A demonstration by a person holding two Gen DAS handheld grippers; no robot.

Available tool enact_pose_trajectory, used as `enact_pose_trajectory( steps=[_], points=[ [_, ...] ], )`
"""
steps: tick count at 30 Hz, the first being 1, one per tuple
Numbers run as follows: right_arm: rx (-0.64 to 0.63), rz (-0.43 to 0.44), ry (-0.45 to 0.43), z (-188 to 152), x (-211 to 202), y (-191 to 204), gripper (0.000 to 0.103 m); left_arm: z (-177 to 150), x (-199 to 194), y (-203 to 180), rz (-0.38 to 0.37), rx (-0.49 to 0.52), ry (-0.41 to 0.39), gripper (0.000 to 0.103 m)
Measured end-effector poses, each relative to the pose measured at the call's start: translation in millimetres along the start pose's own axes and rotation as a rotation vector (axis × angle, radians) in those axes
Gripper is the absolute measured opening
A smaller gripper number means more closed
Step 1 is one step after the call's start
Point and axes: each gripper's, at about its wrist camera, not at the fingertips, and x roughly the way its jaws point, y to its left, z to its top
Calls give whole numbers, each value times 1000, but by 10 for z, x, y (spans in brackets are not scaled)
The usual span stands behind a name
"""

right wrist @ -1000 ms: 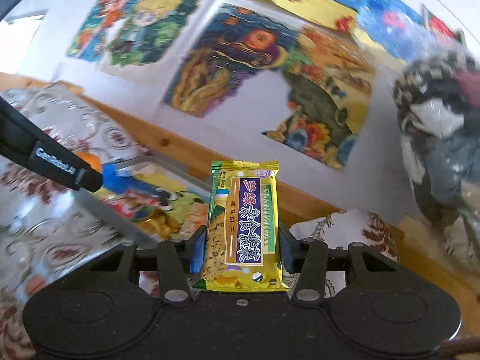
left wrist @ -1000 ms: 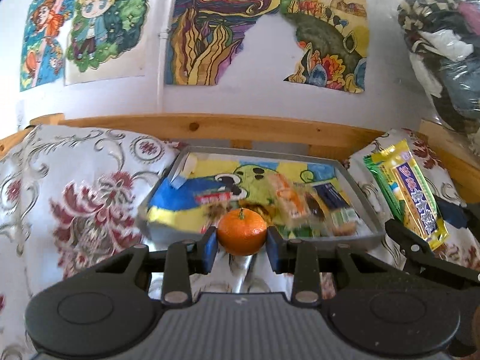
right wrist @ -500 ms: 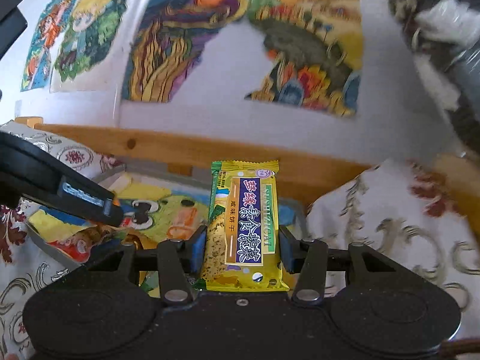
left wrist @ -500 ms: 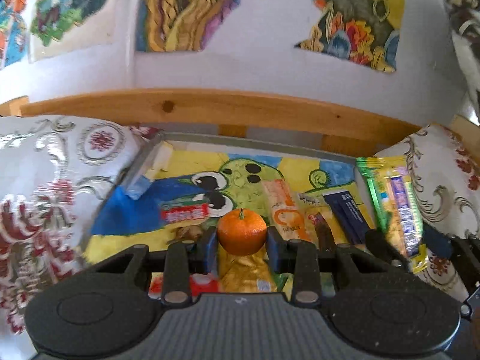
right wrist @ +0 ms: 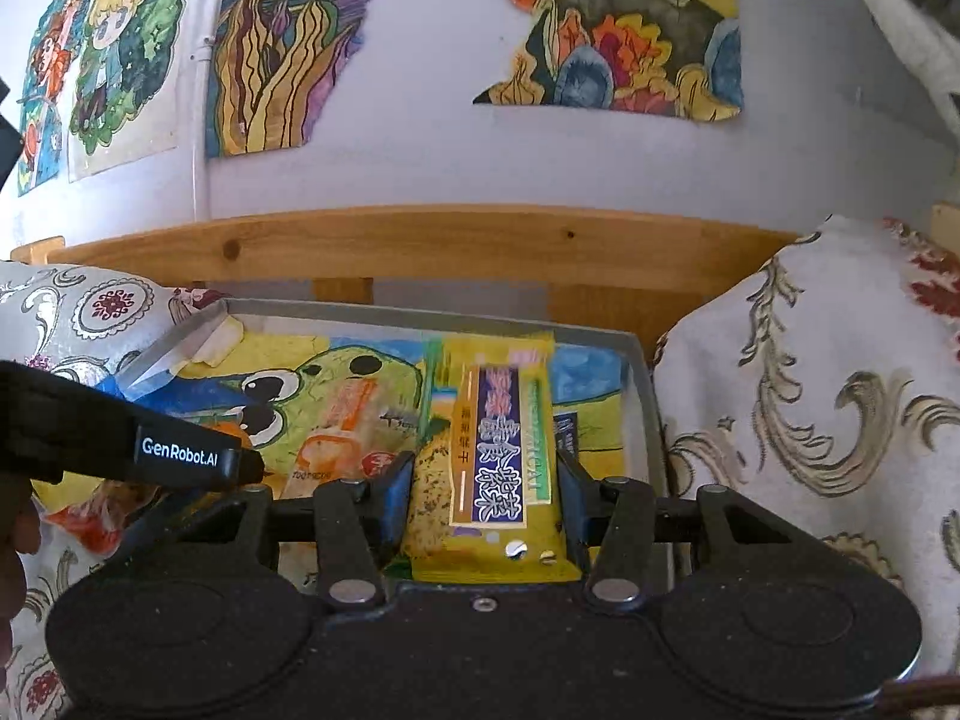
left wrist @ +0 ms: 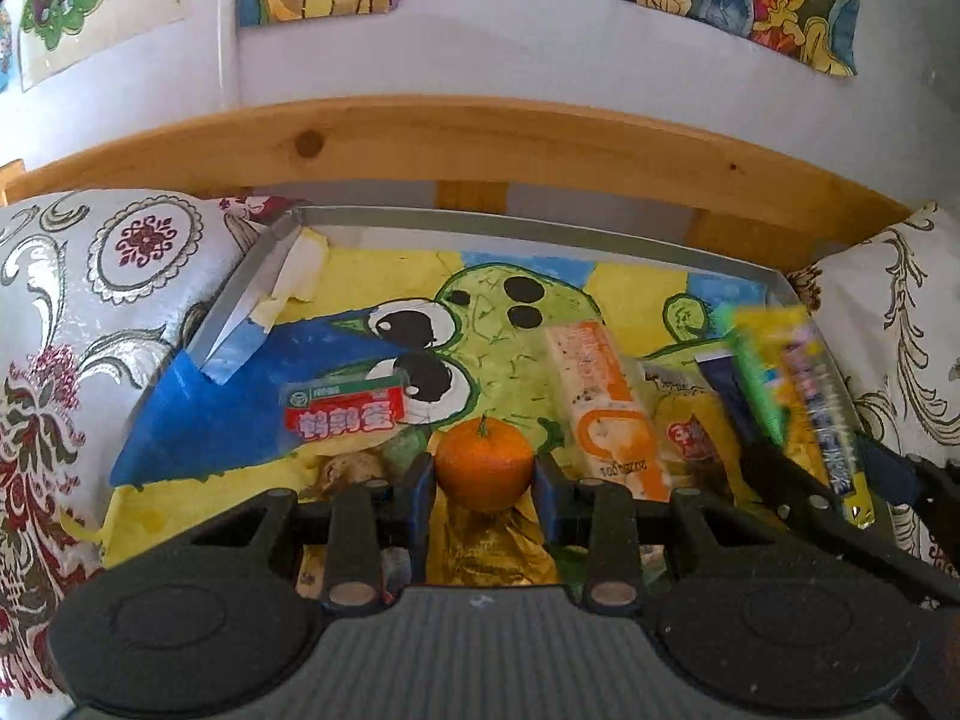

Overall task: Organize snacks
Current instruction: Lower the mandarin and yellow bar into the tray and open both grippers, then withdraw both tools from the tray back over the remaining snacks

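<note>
My left gripper [left wrist: 483,474] is shut on a small orange tangerine [left wrist: 483,461], held over the near part of a grey tray [left wrist: 252,294] lined with a cartoon frog picture. My right gripper [right wrist: 485,492] is shut on a yellow-green biscuit packet [right wrist: 498,450], over the tray's [right wrist: 642,384] right side. That packet [left wrist: 798,396] shows blurred at the right of the left wrist view. In the tray lie an orange-white wafer pack [left wrist: 606,402], a red-labelled pack [left wrist: 345,411] and other snacks. The left gripper body [right wrist: 120,438] crosses the right wrist view.
The tray rests on a floral patterned cloth [left wrist: 90,312] that bulges up on both sides [right wrist: 810,396]. A wooden rail [left wrist: 480,144] runs behind it, under a white wall with colourful drawings [right wrist: 288,48]. A gold wrapper [left wrist: 486,546] lies under the left gripper.
Both grippers have moved forward and down over the tray, each still gripping its item. The biscuit packet now hangs above the tray's right side.
</note>
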Motion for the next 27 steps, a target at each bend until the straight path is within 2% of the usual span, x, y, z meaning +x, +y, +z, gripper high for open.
enact_pose_trajectory(
  steps=[6,8,10,12,13,20,24,27],
  points=[
    [-3,4,18,-22,87,13,51,33,35,7,7,23,21,40],
    [-4,5,16,-21,88,10,53,22,31,21,4,13,23,48],
    [3,7,10,-26,77,-6,58,6,-5,55,-16,-11,12,66],
    [8,0,5,-32,59,-20,63,-7,-75,76,-4,-33,-16,82],
    [9,-4,3,-33,46,-26,66,-10,-117,90,4,-44,-33,85],
    [18,-20,-52,16,-184,-60,84,39,-461,260,39,-119,-113,97],
    [75,-20,-103,61,-421,-134,102,18,-701,313,72,-128,-162,102],
    [129,-10,-142,79,-628,-218,102,-45,-886,327,89,-125,-190,102]
  ],
)
